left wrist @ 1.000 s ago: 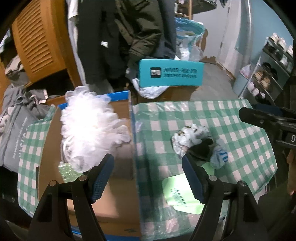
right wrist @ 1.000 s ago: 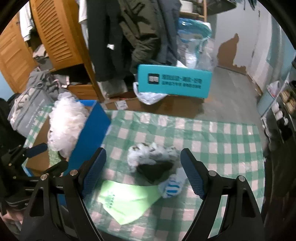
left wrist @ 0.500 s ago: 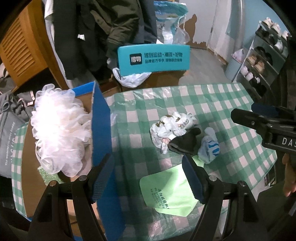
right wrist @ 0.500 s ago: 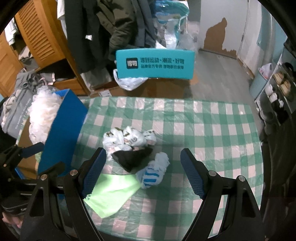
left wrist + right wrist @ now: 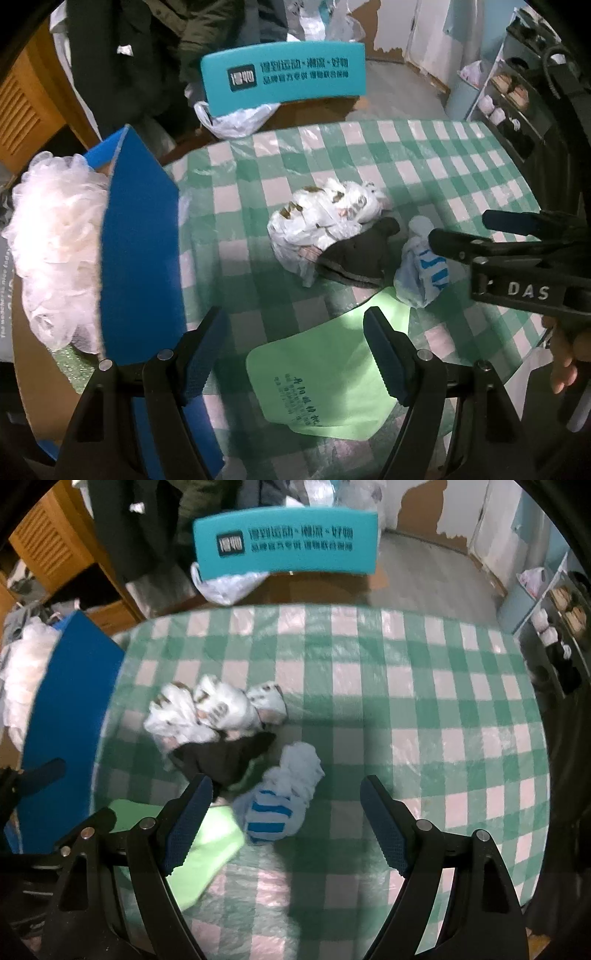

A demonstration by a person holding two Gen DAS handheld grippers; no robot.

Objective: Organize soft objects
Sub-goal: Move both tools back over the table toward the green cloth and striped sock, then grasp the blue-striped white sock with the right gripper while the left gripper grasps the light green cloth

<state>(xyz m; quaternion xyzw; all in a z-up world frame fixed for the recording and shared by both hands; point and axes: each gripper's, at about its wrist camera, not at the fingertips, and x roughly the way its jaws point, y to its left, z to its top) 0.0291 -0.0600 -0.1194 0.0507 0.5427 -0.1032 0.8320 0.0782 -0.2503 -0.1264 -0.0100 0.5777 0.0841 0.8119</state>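
The soft objects lay in a small heap on the green checked tablecloth: a white patterned bundle, a dark sock touching it on the near side, and a white sock with blue stripes just beside the dark one. The striped sock lay directly ahead of the right gripper, between its two spread fingers, with its long axis running from the near left to the far right. The right gripper was empty, jaws wide apart, and it was clearly the nearer one to this sock. The left gripper was also empty with spread jaws, and it hung over a flat light green pouch on the cloth. To the left of the heap stood a blue box holding a white mesh bath puff, probably the place for collecting the soft things. I judged the striped sock would crumple easily when pinched.
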